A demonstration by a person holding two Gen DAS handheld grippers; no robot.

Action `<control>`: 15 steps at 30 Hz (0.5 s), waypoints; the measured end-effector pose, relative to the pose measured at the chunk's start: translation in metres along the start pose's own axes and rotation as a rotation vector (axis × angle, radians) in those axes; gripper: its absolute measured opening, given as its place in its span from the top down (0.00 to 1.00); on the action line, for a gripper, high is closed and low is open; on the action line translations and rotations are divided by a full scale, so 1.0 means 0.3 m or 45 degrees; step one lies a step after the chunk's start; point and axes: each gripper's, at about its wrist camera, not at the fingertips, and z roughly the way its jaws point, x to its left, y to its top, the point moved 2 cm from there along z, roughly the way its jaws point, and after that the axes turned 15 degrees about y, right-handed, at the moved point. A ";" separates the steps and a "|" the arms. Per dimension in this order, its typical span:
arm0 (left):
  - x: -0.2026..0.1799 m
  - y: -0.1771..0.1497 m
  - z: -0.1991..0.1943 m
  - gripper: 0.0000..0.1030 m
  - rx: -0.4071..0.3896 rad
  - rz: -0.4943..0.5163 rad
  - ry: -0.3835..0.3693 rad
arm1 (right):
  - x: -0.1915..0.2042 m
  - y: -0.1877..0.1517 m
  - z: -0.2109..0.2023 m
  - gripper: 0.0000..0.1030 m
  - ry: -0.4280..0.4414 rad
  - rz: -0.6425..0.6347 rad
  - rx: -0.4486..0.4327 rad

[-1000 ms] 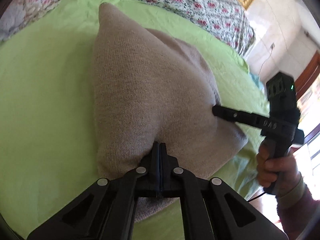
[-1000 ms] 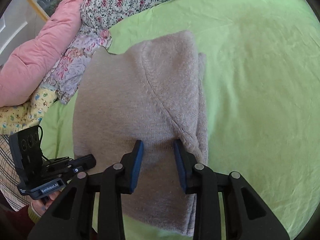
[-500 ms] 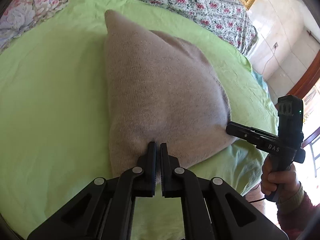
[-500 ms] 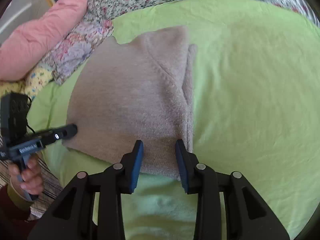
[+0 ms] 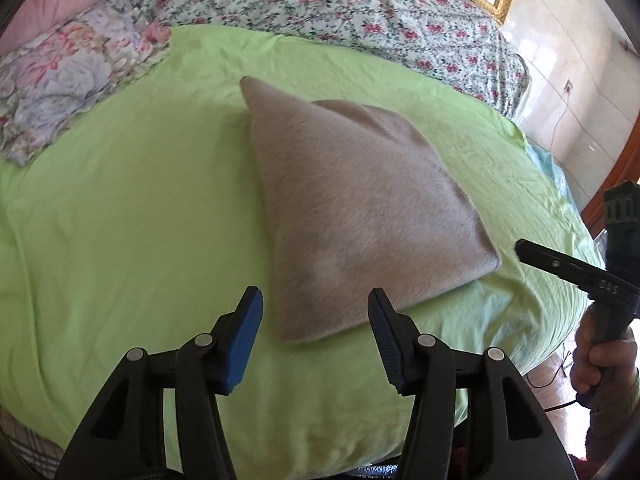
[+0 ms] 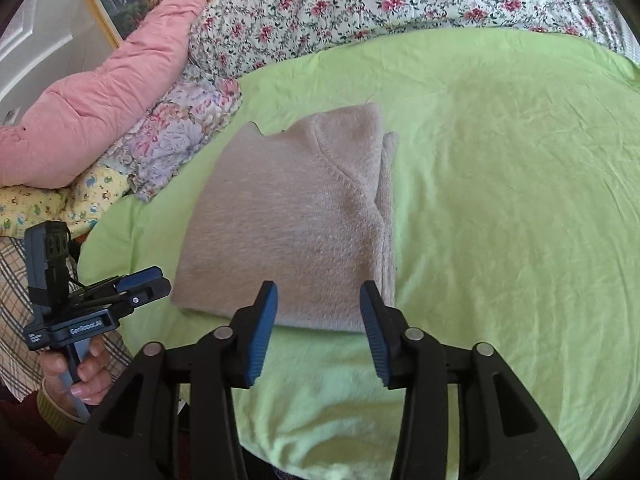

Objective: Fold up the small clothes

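Note:
A folded beige knit garment (image 5: 360, 208) lies flat on the green sheet (image 5: 120, 208); it also shows in the right wrist view (image 6: 296, 224). My left gripper (image 5: 316, 312) is open and empty, its tips just short of the garment's near corner. My right gripper (image 6: 318, 304) is open and empty, hovering at the garment's near edge. Each gripper shows in the other's view: the right one (image 5: 560, 268) off the garment's right corner, the left one (image 6: 132, 288) off its left corner.
A floral quilt (image 5: 360, 0) lies across the back of the bed. A pink pillow (image 6: 100, 92) and floral cushions (image 6: 176, 128) sit at the left. The bed's front edge (image 6: 320, 412) is close under the grippers. A wall and wooden door frame (image 5: 624, 168) stand at the right.
The left gripper let go of the garment's corner and opened wide. Both grippers drew back toward the bed's front edge. The garment now lies flat and free.

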 end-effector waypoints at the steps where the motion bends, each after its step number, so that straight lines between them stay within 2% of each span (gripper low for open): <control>1: 0.007 -0.007 0.002 0.46 0.005 -0.002 0.005 | 0.006 -0.008 -0.003 0.55 -0.005 -0.001 0.000; 7: 0.038 -0.052 -0.002 0.46 0.027 -0.022 0.023 | 0.029 -0.065 -0.013 0.52 -0.015 -0.010 0.016; 15: 0.016 -0.102 -0.033 0.36 0.018 0.026 0.066 | 0.073 -0.132 -0.016 0.36 -0.064 -0.062 0.045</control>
